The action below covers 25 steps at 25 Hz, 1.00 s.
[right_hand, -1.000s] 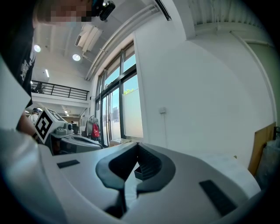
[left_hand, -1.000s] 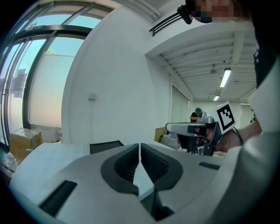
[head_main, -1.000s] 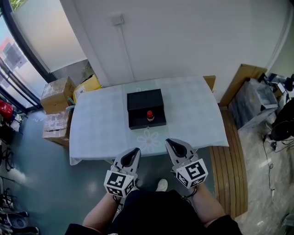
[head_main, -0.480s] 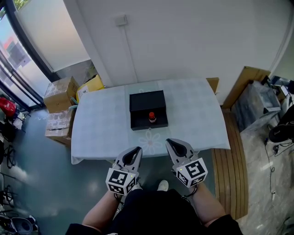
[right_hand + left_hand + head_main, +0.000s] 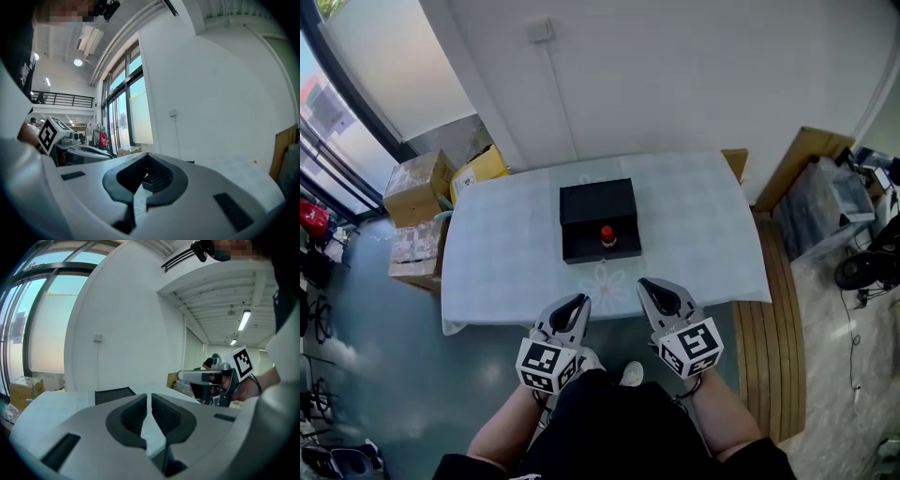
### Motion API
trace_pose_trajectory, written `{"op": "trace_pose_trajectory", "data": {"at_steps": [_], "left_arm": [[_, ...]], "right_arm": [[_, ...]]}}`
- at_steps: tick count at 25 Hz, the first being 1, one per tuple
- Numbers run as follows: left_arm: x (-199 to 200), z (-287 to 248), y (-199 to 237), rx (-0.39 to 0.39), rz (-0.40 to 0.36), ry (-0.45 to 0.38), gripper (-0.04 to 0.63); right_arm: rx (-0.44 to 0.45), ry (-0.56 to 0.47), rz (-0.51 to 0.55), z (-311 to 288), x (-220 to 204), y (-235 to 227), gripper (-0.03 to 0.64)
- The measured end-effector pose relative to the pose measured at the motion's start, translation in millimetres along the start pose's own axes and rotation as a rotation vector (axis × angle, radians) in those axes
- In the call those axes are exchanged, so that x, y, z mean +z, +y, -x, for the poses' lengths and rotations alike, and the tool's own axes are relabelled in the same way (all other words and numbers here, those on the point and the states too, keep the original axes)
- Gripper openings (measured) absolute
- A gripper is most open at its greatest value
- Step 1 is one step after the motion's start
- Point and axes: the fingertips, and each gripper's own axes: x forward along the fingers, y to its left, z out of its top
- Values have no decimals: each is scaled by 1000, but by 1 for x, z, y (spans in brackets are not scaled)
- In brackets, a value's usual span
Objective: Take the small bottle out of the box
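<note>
Head view, black box at centre of tabletop, red-capped bottle inside it, left gripper and right gripper lower centre, both jaws together.

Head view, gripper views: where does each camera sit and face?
Head view: on the person's head, looking down at the pale cloth-covered table and black open box; left gripper, right gripper and forearms show.
Left gripper view: on that gripper, facing the wall past its shut jaws.
Right gripper view: likewise, mirrored.
Shared: each gripper view shows the other gripper.
</note>
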Motion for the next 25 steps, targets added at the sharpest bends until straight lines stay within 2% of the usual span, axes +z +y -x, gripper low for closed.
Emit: {"op": "trace_pose_trajectory", "data": {"at_steps": [11, 14, 25], "left_arm": [[-4, -32, 20, -21, -2, 15, 38], [-6, -46, 28, -36, 4, 27, 91], [-18, -98, 63, -89, 16, 90, 150]], "right_arm": [[-26, 27, -15, -21, -9, -19, 23], [-38, 38, -17, -32, -11, -27, 23], [-101, 94, -61, -70, -26, -58, 23]]}}
